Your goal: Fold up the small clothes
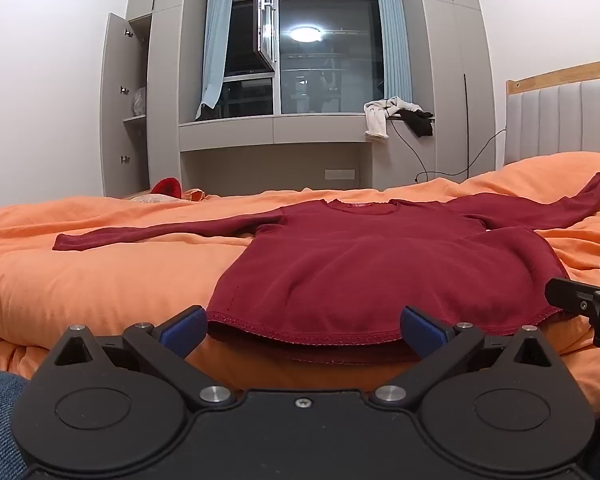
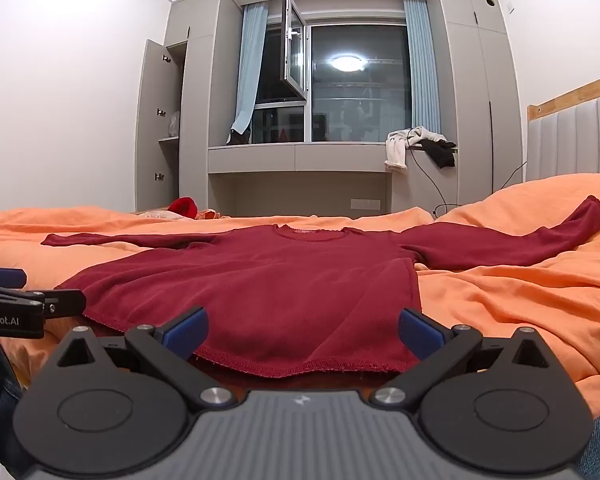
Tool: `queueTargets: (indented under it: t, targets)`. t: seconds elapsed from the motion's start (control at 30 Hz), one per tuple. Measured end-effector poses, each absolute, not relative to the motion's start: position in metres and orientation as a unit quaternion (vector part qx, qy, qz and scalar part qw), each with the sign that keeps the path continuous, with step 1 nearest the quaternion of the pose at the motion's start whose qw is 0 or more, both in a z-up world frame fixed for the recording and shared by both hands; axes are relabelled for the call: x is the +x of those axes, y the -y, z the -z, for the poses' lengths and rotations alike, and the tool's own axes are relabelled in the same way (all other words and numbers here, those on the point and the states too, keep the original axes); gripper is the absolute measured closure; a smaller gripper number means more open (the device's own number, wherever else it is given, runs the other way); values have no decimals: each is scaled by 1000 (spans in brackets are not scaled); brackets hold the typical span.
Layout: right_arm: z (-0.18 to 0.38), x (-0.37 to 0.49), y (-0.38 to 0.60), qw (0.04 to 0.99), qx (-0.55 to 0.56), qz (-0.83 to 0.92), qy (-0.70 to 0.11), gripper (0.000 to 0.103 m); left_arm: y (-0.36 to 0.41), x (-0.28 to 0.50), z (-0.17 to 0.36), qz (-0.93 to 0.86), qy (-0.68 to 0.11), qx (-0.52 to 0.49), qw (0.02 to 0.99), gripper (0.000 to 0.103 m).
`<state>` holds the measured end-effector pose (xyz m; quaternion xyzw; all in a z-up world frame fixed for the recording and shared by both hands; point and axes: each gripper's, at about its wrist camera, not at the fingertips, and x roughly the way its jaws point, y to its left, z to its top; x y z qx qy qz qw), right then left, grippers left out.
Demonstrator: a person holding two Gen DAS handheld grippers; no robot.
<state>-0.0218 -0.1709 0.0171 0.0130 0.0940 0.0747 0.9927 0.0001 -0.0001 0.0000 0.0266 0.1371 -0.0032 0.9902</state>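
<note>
The bed [image 1: 100, 288], covered in an orange duvet, carries a dark red long-sleeved top [image 1: 380, 264] spread flat and face up across its middle, neckline toward the far edge and the window, hem at the near edge, one sleeve stretched toward the left side and the other toward the headboard on the right. Nothing is folded yet, so this looks like the very start: the garment is laid out and the first fold is about to be taken. The next move probably calls for each tool to close on a hem corner or a sleeve and carry it over the body. The left tool [image 1: 304, 330] sits low at the near edge, pointing along the bed, fingers spread wide over the left part of the hem and holding nothing. The right tool [image 2: 302, 330] mirrors it at the hem's right corner, likewise spread wide and empty, level with its partner.
</note>
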Motion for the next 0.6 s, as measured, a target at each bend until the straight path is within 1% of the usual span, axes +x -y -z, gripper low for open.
queueTargets:
  t: [0.6]
  targets:
    - [-17, -22, 172, 992, 13, -75, -96, 0, 0, 0, 0, 3, -135, 28, 990, 1]
